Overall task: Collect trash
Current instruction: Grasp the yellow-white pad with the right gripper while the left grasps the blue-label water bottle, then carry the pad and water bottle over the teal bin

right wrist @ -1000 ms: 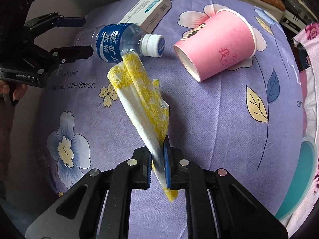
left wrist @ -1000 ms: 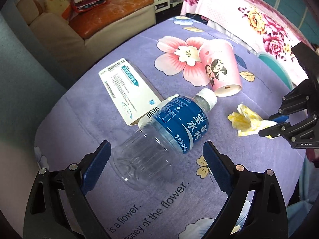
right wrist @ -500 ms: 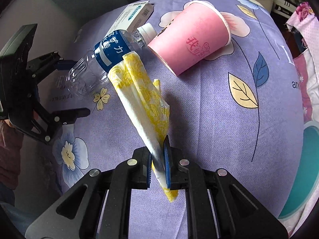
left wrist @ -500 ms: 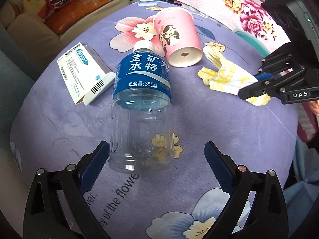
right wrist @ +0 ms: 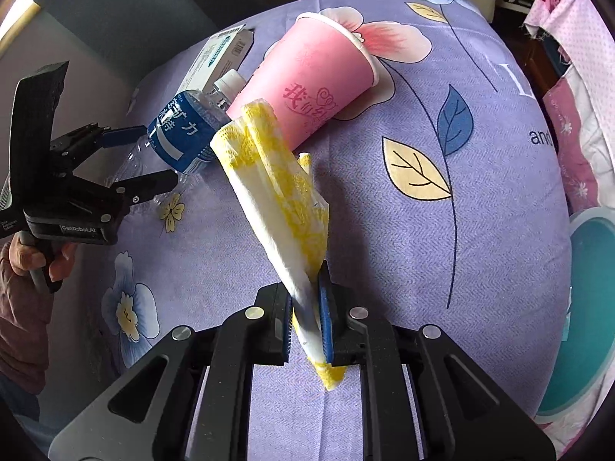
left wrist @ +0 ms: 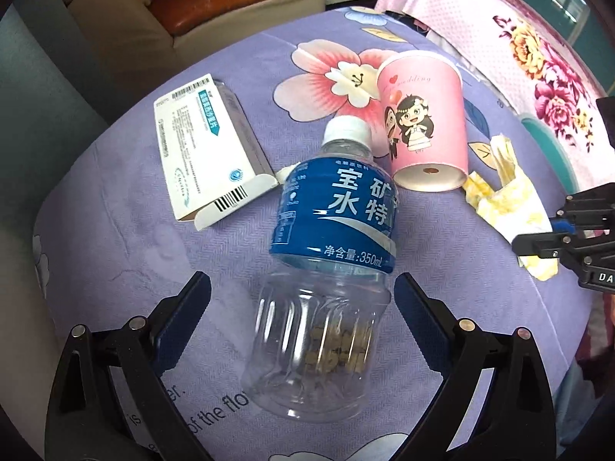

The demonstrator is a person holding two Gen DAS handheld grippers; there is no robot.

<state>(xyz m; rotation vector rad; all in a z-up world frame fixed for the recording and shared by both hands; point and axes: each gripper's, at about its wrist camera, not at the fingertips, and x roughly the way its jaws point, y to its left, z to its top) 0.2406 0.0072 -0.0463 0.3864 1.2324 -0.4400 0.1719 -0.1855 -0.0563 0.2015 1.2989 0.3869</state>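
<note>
Step in hand: we judge we are mid-collection, with one piece of trash already gripped and a second being lined up.
Right gripper (right wrist: 305, 309): its fingers are pinched together on the yellow-and-white napkin (right wrist: 282, 207), which stands up out of them as a folded wedge, clear of the cloth.
Left gripper (left wrist: 301, 307): its fingers stand wide apart on either side of the clear lower body of the water bottle (left wrist: 330, 253); neither pad touches the plastic yet.
Water bottle: it lies on its side on the purple floral cloth (left wrist: 115, 253), base toward us, white cap pointing away, blue label facing up.
Next move: we think the left gripper has to sink a little further so the pads sit level with the widest part of the bottle, then close gently; the thin ribbed plastic looks likely to buckle or squirt out if squeezed hard.
Just beyond the bottle: the pink paper cup (left wrist: 423, 134) lies on its side with its base toward us, right beside the bottle's cap, perhaps touching it; lifting the bottle may nudge it into a roll.
To the left of the cap: a white medicine box (left wrist: 207, 157) lies flat, one end flap open, close to the bottle's shoulder.
Crowding: the napkin's free end hangs near the cup and the bottle's label, so we keep the two grippers from crossing.
Far edge: a sofa (left wrist: 127, 19) stands beyond the purple cloth, and a teal rim (right wrist: 588, 292) shows at the right edge; we cannot tell whether that is the bin.
</note>
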